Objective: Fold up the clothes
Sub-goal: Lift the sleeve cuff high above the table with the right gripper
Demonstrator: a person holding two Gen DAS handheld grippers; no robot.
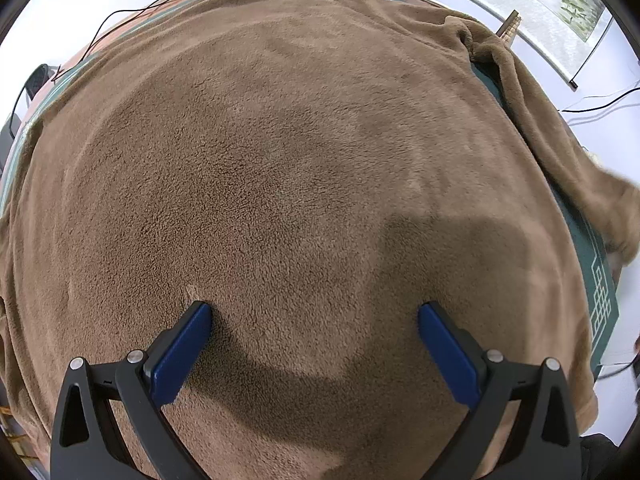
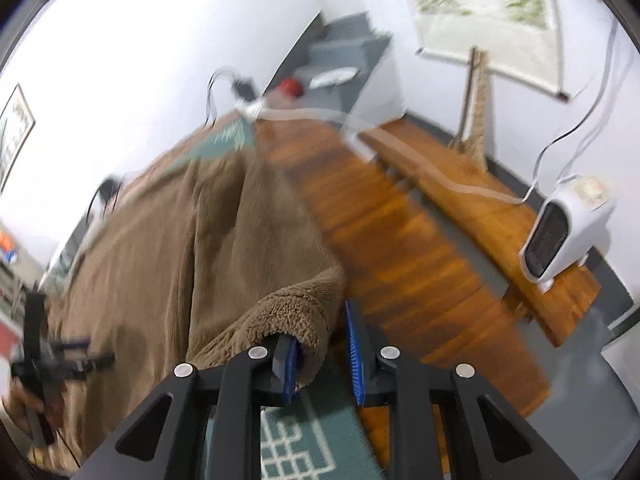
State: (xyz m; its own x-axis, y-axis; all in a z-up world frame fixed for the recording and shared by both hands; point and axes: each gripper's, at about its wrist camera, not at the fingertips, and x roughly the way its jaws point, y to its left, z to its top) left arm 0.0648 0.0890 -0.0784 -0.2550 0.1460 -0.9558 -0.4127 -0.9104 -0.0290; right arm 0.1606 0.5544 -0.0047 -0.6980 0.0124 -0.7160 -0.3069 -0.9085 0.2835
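A brown fleece garment [image 1: 280, 160] lies spread flat over a green patterned mat [image 1: 600, 292] on the table. My left gripper [image 1: 314, 312] points steeply down at it, open wide, with both blue fingertips resting on the fleece and nothing between them. In the right wrist view, which is blurred, the garment [image 2: 160, 240] hangs over the table's side, and my right gripper [image 2: 320, 344] is shut on a thick hemmed edge of it, lifted above the mat [image 2: 296, 440]. The left gripper [image 2: 52, 360] shows at the far left, held in a hand.
A white fan heater [image 2: 560, 232] stands on a wooden bench [image 2: 460, 200] to the right, with a cable running along it. Black cables [image 1: 140, 8] trail past the table's far edge. A scroll painting [image 1: 540, 4] hangs on the wall.
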